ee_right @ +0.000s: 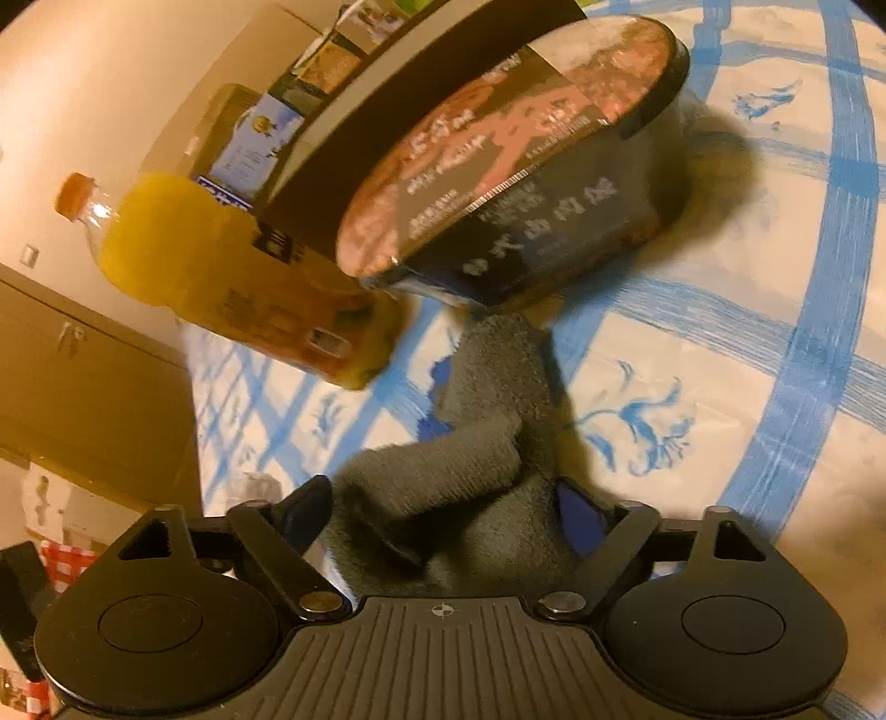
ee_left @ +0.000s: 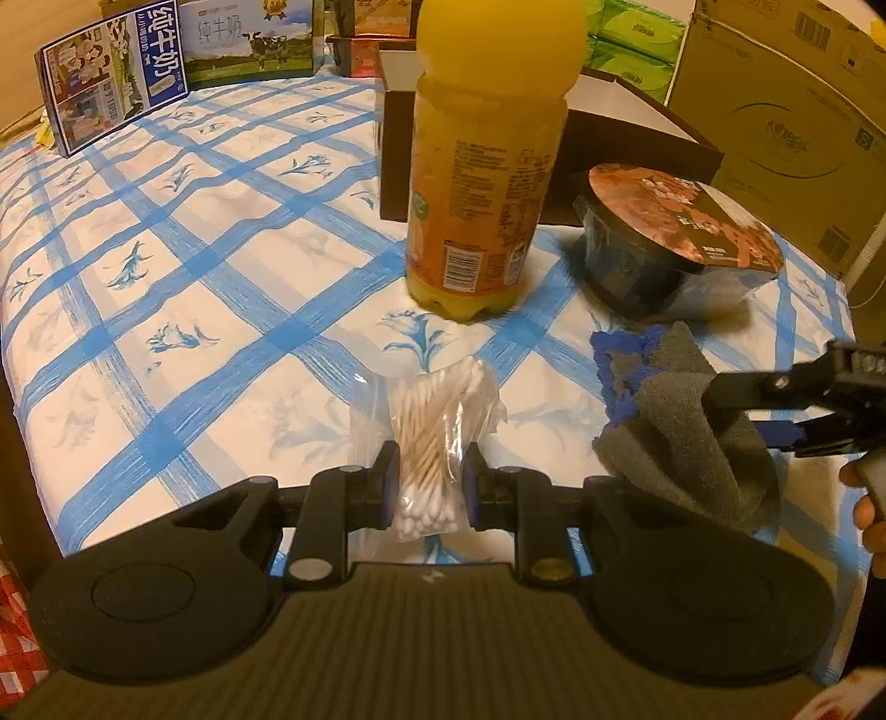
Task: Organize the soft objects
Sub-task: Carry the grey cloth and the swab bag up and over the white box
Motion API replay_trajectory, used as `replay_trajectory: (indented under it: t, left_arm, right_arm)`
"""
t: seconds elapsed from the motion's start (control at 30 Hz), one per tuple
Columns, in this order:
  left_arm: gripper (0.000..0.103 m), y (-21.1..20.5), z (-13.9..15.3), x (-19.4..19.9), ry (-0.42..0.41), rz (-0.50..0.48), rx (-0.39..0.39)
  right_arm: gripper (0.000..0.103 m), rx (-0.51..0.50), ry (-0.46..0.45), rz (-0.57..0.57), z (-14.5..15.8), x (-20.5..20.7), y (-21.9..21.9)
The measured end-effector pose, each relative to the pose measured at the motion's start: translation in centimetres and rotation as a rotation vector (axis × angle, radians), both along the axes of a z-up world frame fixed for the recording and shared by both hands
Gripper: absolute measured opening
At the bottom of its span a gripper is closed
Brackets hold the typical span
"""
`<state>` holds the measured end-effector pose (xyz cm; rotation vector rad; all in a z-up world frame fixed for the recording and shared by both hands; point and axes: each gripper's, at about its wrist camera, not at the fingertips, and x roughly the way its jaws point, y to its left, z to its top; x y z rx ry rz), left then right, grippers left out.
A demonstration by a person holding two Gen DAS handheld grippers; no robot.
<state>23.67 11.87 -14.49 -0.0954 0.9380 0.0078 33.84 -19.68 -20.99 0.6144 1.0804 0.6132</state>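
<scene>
My left gripper (ee_left: 429, 482) is shut on a clear zip bag of cotton swabs (ee_left: 437, 410), pinched near its lower end just above the blue-checked tablecloth (ee_left: 166, 266). To the right lies a crumpled grey cloth (ee_left: 692, 443) with a blue edge. My right gripper (ee_left: 739, 410) reaches over it from the right edge. In the right wrist view that gripper (ee_right: 443, 509) stands open, jaws wide apart. The grey cloth (ee_right: 443, 487) is bunched loosely between the fingers (ee_right: 307, 504), and no pad presses on it.
An orange juice bottle (ee_left: 482, 183) stands behind the swab bag. A foil-lidded noodle bowl (ee_left: 681, 232) sits just beyond the cloth. Further back are a dark box (ee_left: 620, 138), milk cartons (ee_left: 111, 77), green tissue packs (ee_left: 637, 44) and a cardboard box (ee_left: 786, 111).
</scene>
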Motion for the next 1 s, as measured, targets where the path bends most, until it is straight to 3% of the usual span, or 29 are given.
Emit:
replay_trajectory:
  t: [0.17,0.4,0.47,0.5,0.57,0.63,0.73,0.8,1.0]
  left_arm:
    - [0.021,0.2,0.0,0.1,0.002,0.004,0.003]
    - [0.021,0.4,-0.3,0.4,0.015,0.015,0.006]
    - [0.021,0.4,-0.3,0.4,0.016,0.012,0.008]
    - [0.021,0.4,-0.3,0.4,0.017,0.011,0.008]
    - [0.021,0.4,-0.4,0.3,0.019,0.013,0.009]
    - [0.021,0.5,-0.5,0.3,0.026,0.017,0.008]
    - [0.021,0.5,-0.7,0.3,0.033,0.021,0.006]
    - [0.021,0.5,-0.7,0.3,0.035,0.022,0.003]
    - [0.021,0.4,-0.6,0.3,0.035,0.023,0.002]
  right_arm:
    - [0.097,-0.024,-0.032,0.020,1.0,0.1,0.8]
    - [0.100,-0.320,-0.162,0.200,0.9,-1.0,5.9]
    - [0.091,-0.363,-0.181,0.191,0.8,-1.1,6.5]
    - [0.076,-0.372,-0.176,0.185,0.6,-1.1,6.7]
    - [0.066,-0.387,-0.167,0.169,0.4,-0.8,6.6]
    - [0.049,-0.400,-0.168,0.165,0.4,-0.8,6.0]
    - [0.039,-0.410,-0.175,0.176,0.7,-0.8,5.3]
    - [0.026,-0.407,-0.187,0.195,0.9,-0.9,5.3]
    - [0.018,-0.390,-0.251,0.266,2.0,-2.2,5.5]
